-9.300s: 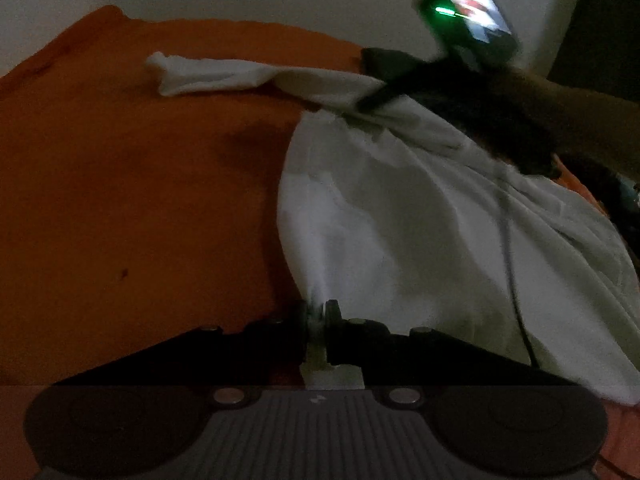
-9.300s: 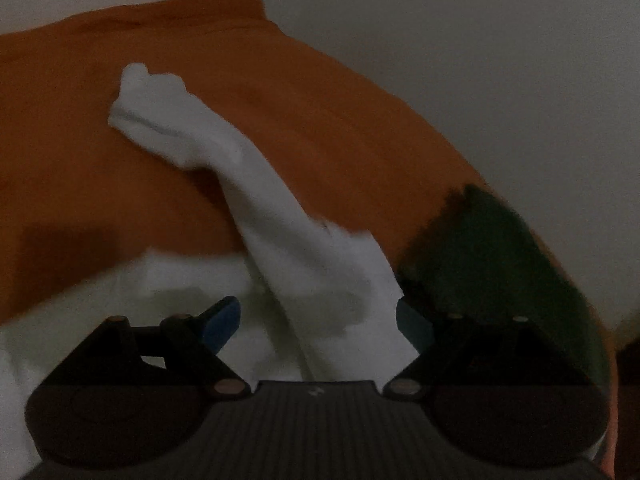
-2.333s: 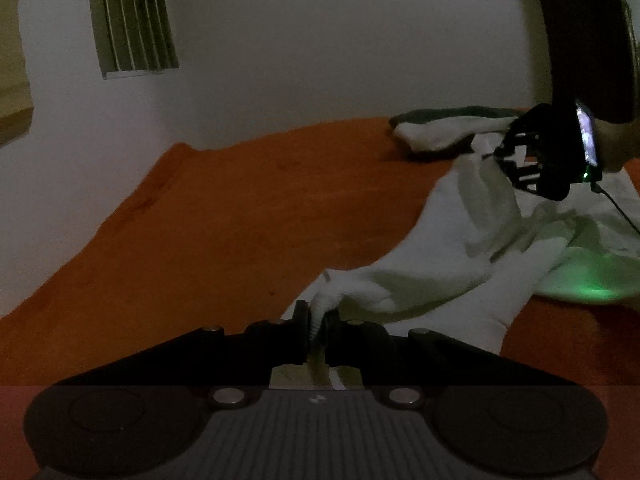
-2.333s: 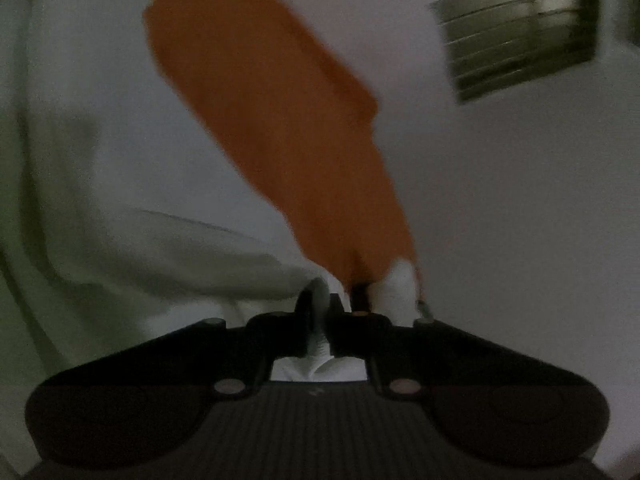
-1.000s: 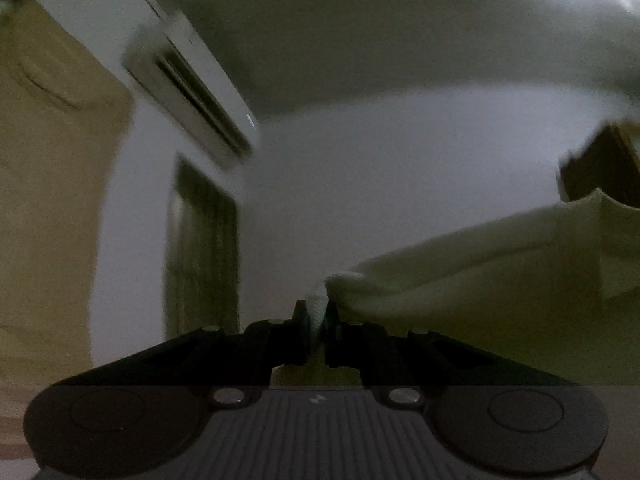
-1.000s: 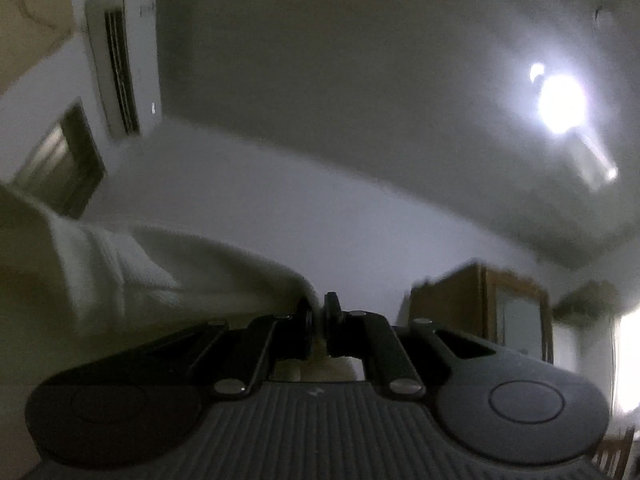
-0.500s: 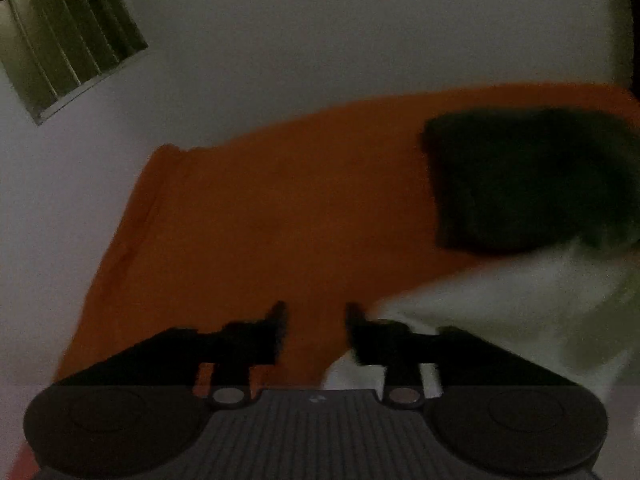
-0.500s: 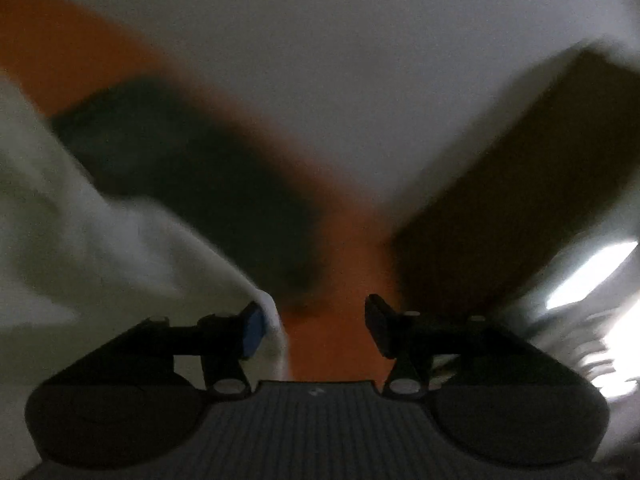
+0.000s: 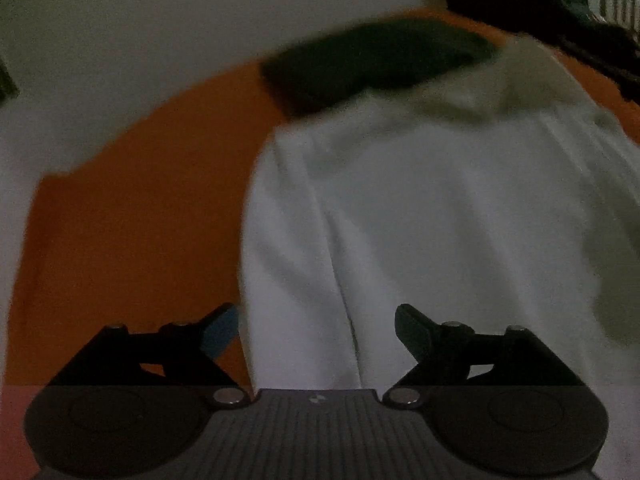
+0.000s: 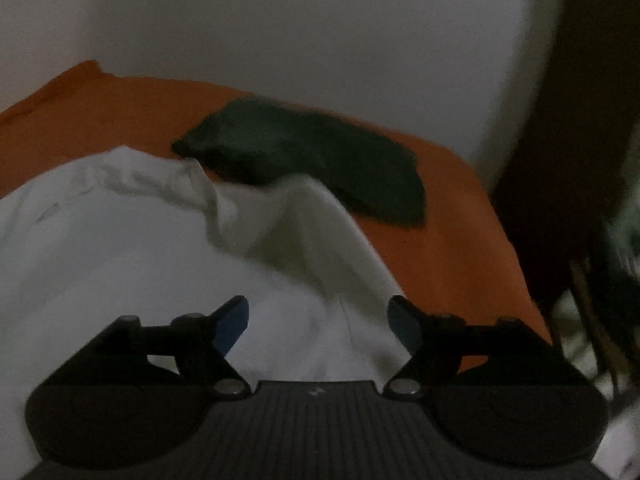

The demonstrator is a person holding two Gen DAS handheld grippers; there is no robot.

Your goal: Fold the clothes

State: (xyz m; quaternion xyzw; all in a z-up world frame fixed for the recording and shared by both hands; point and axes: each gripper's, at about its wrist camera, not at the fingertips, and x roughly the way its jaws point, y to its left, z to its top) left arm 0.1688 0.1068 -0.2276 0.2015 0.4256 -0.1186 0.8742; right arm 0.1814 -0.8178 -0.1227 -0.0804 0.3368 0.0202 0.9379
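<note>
- Both views are dim and smeared by motion, so fabric edges and seams are soft and hard to trace
- The white garment (image 9: 440,220) lies spread on the orange bed sheet (image 9: 140,220); its right part runs out of the left wrist view, and its near hem is hidden behind the gripper body
- In the right wrist view the white garment (image 10: 140,260) is cut off at the left edge, with a rumpled fold raised near its far end
- A dark green cloth (image 9: 372,64) lies at the far end of the bed, touching or partly under the white garment's far edge; which of the two, I cannot tell
- The same dark green cloth (image 10: 312,160) is blurred; whether it is folded cannot be made out
- The left gripper (image 9: 316,328) has its jaws opening, wide apart; white fabric shows between them, no pad pressing it
- The right gripper (image 10: 318,320) is likewise opening, the garment's edge in the gap, not pinched
- A dark shape (image 10: 560,140) at the right is too dim to identify
- A small emblem on each gripper body is unreadable; no other writing shows
</note>
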